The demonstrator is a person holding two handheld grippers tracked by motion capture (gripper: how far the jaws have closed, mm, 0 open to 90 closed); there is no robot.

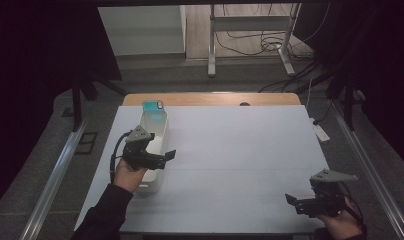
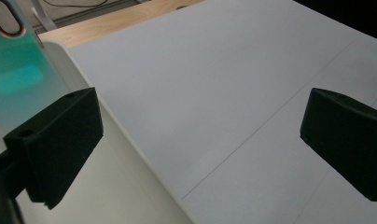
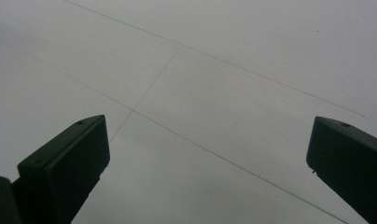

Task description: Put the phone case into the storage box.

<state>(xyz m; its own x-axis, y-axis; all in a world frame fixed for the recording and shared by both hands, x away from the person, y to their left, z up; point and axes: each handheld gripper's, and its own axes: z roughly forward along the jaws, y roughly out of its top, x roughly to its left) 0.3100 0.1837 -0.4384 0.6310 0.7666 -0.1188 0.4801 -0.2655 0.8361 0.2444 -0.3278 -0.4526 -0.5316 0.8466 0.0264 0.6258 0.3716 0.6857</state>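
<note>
left gripper (image 1: 162, 159) hovers w/ jaws spread wide, nothing between them, right over the near half of a long whitish container (image 1: 156, 131) lying along the left side of the surface (image 1: 240, 150). the container's long axis runs front-to-back, away from the person, leaning slightly rightward toward the far end; its far end carries a teal part (image 1: 151, 105) near the wooden back edge (image 1: 210, 98), so it points away from the person. from the left gripper view the pale body (image 2: 116, 186) sits under and just beside the left-hand jaw, teal end (image 2: 16, 70) up at far left, while the rest of the gap looks onto bare surface – so the gripper is aimed across the container, not along it, and its gap is shifted off toward the table's middle. judgement: the coming move turns on sliding the gap back over the body so the jaws straddle its narrow width. right gripper (image 1: 297, 202) is well apart at the near right corner, jaws likewise released and empty, facing bare surface (image 3: 200, 93). left hand (image 1: 127, 175) is clearly the nearer one; the right would have to cross the whole surface.
</note>
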